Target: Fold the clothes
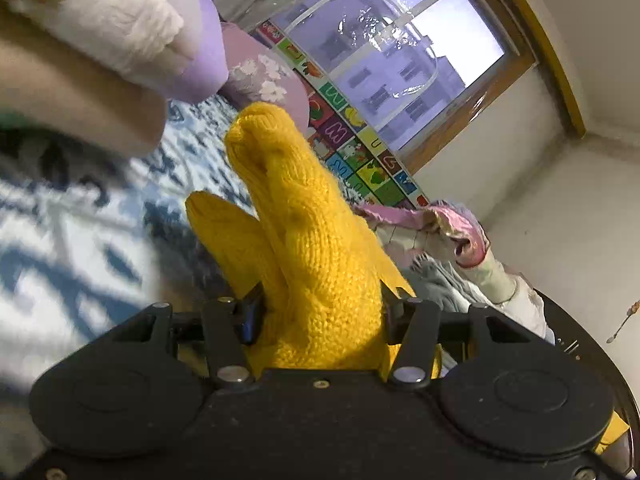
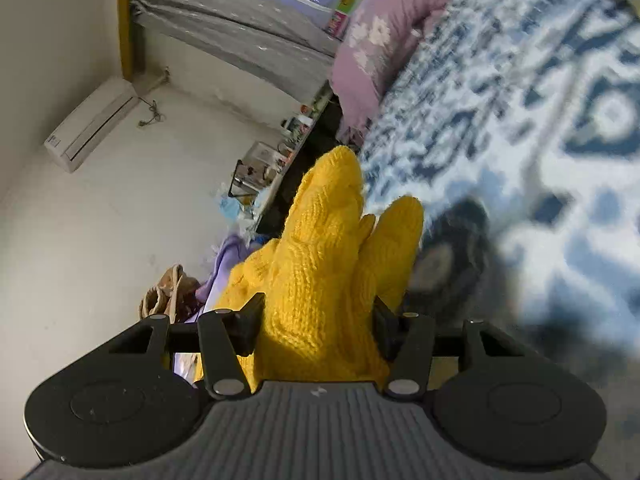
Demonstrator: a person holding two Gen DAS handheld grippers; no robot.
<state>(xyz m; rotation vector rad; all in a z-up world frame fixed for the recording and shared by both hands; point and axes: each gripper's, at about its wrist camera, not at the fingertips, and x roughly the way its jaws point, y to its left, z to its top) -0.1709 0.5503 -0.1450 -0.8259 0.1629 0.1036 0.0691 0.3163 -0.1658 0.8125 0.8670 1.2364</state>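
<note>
Both my left gripper (image 1: pixel 316 304) and right gripper (image 2: pixel 320 312) pinch bunched yellow knit (image 1: pixel 304 216) above the bed (image 2: pixel 520 120) — mid-fold, I judge; laying it flat needs matched hands.

A blue-and-white patterned bedspread (image 2: pixel 520 128) is seen covering the bed, with a lilac pillow printed with white flowers (image 2: pixel 372 40) laid at its head. A colourful alphabet poster (image 1: pixel 352 136) is fixed below the wood-framed window (image 1: pixel 420 60). A white wall-mounted air conditioner (image 2: pixel 90 124) is seen beside grey curtains (image 2: pixel 240 36).
</note>
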